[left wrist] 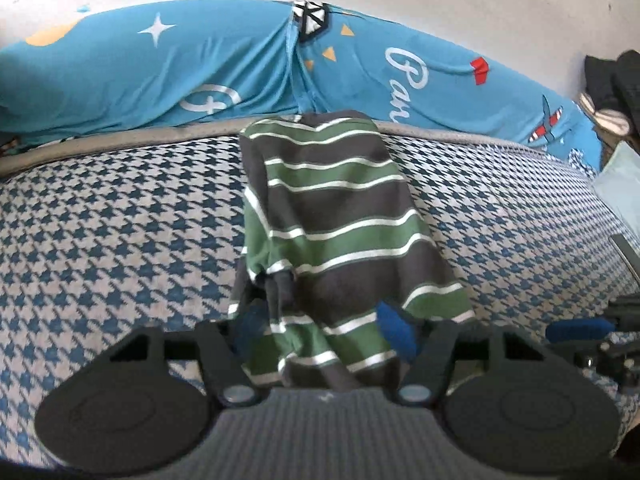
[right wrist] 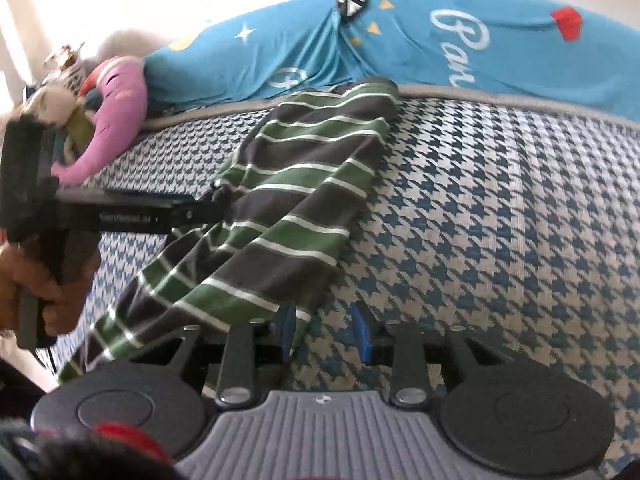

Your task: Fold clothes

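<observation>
shirt: striped shirt [left wrist: 332, 216] lies lengthwise on the bed [left wrist: 120, 220], near end lifted
left gripper [left wrist: 320, 332]: jaws wide, cloth draped between the pads, no visible pinch
right gripper [right wrist: 326, 332]: jaws parted, one pad at the shirt's edge, holding nothing
how: we should close both on the hem, lift evenly, fold toward the blue pillow [left wrist: 160, 72]

Green-grey white-striped shirt [left wrist: 340, 216] on blue-white houndstooth mattress [left wrist: 120, 220]; turquoise printed bedding [left wrist: 160, 76].
</observation>
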Tool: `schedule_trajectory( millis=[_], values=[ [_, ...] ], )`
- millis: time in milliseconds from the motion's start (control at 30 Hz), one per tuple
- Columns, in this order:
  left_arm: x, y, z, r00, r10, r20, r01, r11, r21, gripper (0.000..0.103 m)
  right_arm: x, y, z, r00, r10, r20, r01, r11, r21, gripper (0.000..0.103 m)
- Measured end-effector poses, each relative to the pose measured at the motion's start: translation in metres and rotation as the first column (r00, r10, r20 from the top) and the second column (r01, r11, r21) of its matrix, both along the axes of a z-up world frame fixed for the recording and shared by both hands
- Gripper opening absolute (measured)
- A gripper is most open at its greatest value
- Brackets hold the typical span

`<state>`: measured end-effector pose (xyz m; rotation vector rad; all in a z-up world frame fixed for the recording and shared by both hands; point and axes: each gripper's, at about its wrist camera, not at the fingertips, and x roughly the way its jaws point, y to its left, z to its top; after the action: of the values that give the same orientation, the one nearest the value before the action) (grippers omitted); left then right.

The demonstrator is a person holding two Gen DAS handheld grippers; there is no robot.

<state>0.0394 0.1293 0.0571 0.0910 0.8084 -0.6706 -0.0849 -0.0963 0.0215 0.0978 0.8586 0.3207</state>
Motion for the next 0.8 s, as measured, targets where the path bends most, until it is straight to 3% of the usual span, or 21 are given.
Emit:
schedule_trajectory(
  millis=[267, 600, 700, 800],
  values=[
    [0.007, -0.011, -0.004, 1.0, -0.001, -0.011, 0.001, 1.0, 0.005, 0.055, 0.003, -0.003, 0.0, 1.0, -0.01, 0.008, 0.01, 1.0, 0.024, 0.032],
    [0.021, -0.005, -0.006, 0.994, 0.097, -0.047, -0.097, 0.995, -0.009, 0.055, 0.003, 0.004, -0.001, 1.0, 0.026, 0.012, -0.026, 1.0, 0.008, 0.032],
    [0.022, -0.007, -0.01, 0.991, 0.109, -0.08, -0.11, 0.994, -0.017, 0.044, 0.004, 0.004, -0.003, 1.0, 0.028, 0.003, -0.028, 1.0, 0.012, 0.032],
    [0.019, -0.012, -0.011, 0.992, 0.108, -0.063, -0.108, 0.994, 0.003, 0.028, 0.005, 0.006, -0.003, 1.0, 0.031, 0.004, -0.031, 1.0, 0.004, 0.032]
  ],
)
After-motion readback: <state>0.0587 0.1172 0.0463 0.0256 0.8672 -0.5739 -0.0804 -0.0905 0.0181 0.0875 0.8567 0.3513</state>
